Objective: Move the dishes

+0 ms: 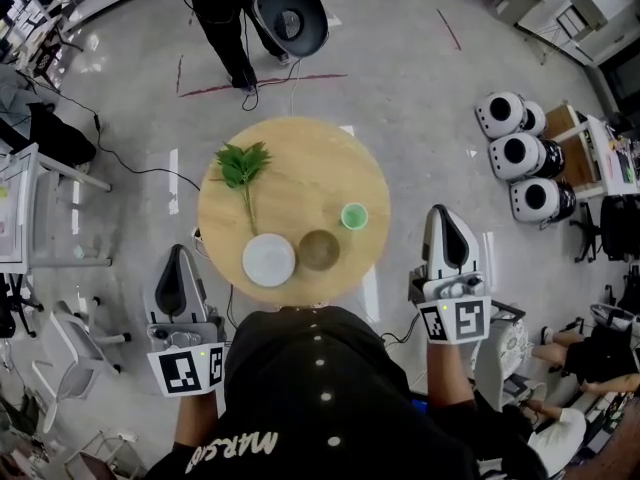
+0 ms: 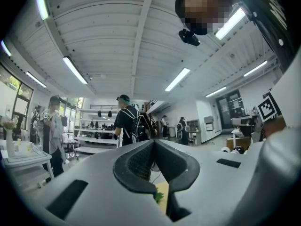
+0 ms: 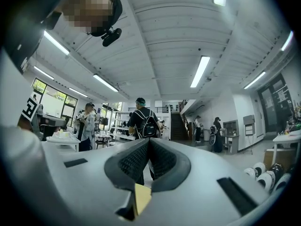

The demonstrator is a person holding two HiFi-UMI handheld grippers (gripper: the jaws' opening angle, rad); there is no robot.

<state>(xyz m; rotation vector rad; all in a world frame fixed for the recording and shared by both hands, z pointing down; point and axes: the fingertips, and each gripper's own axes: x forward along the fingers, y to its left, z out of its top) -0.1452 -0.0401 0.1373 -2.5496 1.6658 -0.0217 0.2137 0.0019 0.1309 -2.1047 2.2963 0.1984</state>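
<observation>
On the round wooden table (image 1: 300,158) sit a white plate (image 1: 269,259), a brown bowl (image 1: 319,250) beside it, and a small green cup (image 1: 354,216) further right. A leafy green sprig (image 1: 243,166) lies at the table's far left. My left gripper (image 1: 178,256) hangs off the table's near-left edge; its jaws (image 2: 154,145) are shut and hold nothing. At the table's near-right edge my right gripper (image 1: 441,214) is also off the table, with its jaws (image 3: 149,143) shut and nothing between them. Both point level, away from me.
A person (image 1: 222,23) stands beyond the table next to a black chair (image 1: 292,13). Three white rounded units (image 1: 517,154) sit on the floor at the right. A white desk (image 1: 25,203) and chairs stand at the left. Cables cross the floor.
</observation>
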